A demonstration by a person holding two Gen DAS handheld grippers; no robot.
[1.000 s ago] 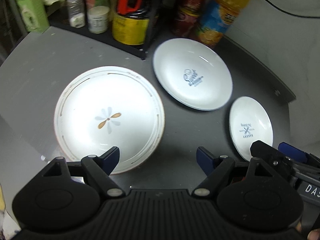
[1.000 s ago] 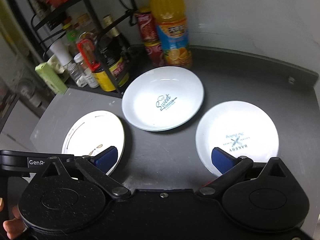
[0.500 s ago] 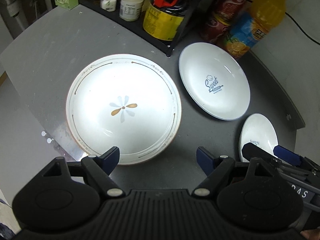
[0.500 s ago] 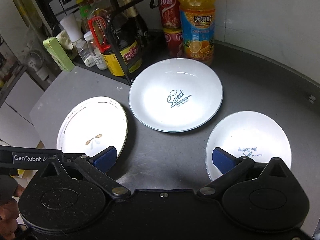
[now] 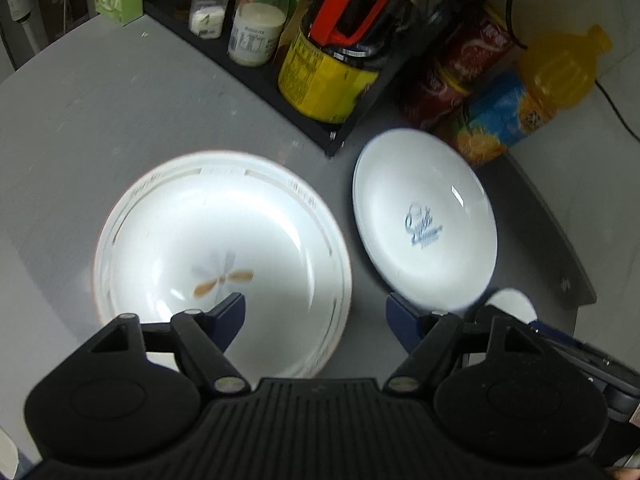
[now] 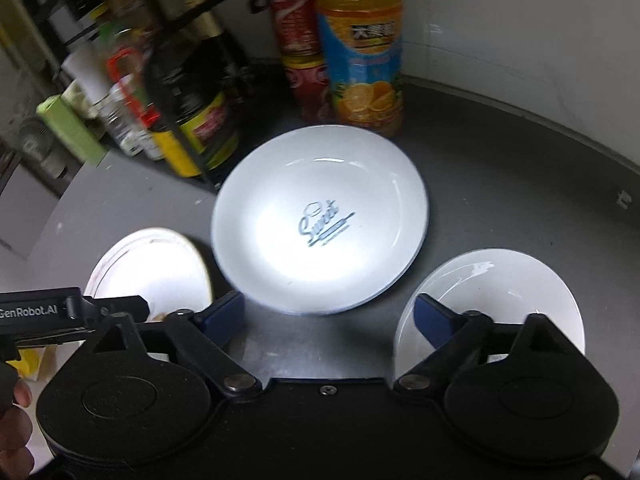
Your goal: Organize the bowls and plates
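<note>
- White "Sweet" plate (image 6: pixel 320 220) lies flat on the grey desk (image 5: pixel 100 92), empty, just in front of the orange juice bottle (image 6: pixel 362 52).
- Flower-patterned plate (image 5: pixel 222 260) sits left of the "Sweet" plate, empty; smaller white plate (image 6: pixel 500 292) sits right of it.
- Left gripper (image 5: pixel 316 316) is spread, its fingers straddling the flower-patterned plate's right rim.
- Right gripper (image 6: pixel 330 316) is spread, holding nothing.

Small plate (image 5: pixel 514 300) mostly hidden behind right gripper; lettering blurred.
</note>
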